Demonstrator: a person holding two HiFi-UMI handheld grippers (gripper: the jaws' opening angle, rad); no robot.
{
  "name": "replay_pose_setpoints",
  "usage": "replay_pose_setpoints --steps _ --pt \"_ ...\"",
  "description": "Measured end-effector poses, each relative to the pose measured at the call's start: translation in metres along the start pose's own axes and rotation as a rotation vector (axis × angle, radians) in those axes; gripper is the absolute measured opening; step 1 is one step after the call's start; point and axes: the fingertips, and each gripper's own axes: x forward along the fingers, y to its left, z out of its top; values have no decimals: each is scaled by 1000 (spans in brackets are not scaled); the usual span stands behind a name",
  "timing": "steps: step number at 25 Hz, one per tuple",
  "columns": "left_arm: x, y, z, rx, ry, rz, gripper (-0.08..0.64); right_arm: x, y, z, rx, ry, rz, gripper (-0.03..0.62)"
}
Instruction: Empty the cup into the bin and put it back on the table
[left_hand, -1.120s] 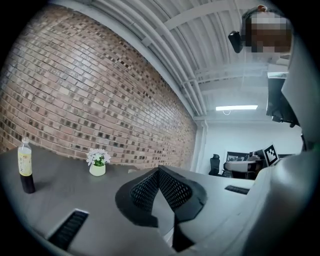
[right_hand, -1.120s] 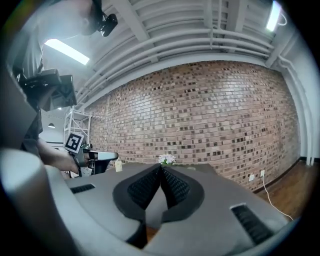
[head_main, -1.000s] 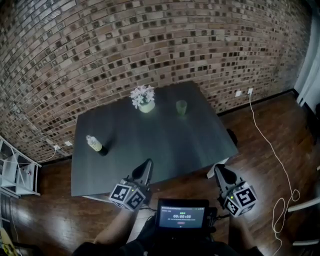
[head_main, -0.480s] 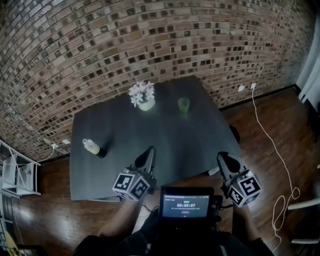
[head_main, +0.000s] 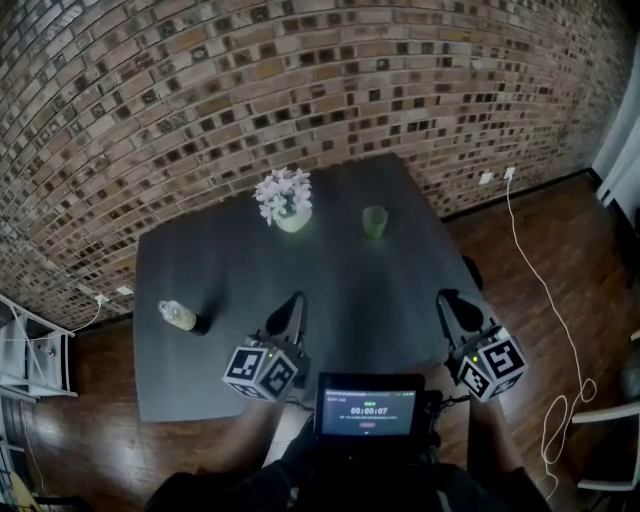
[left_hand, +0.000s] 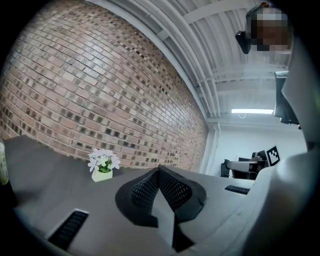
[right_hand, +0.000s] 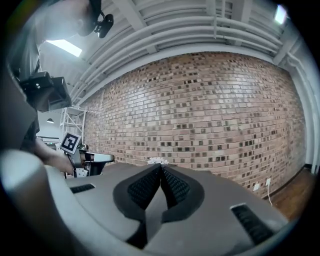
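Table (head_main: 340, 290): dark top, set against a brick wall (head_main: 200, 90).
Cup (head_main: 375, 221): green, upright on the far part of the table, right of a white flower pot (head_main: 287, 200), apart from it.
Bottle (head_main: 180, 316): near the table's left edge.
Left tongs (head_main: 297, 298): pressed together, holding nothing, over the near edge, well apart from the cup.
Right tongs (head_main: 445, 298): pressed together, holding nothing, at the near right corner.

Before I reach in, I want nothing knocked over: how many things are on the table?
3: flower pot at the far middle, green cup to its right, bottle by the left edge. None looks hidden.
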Motion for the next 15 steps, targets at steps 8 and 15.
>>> replay_pose_setpoints --steps 8,15 --pt "40 22 1 26 5 82 5 64 -35 -2 4 40 101 46" --pt "71 30 10 63 -11 177 5 112 -69 -1 17 78 200 117"
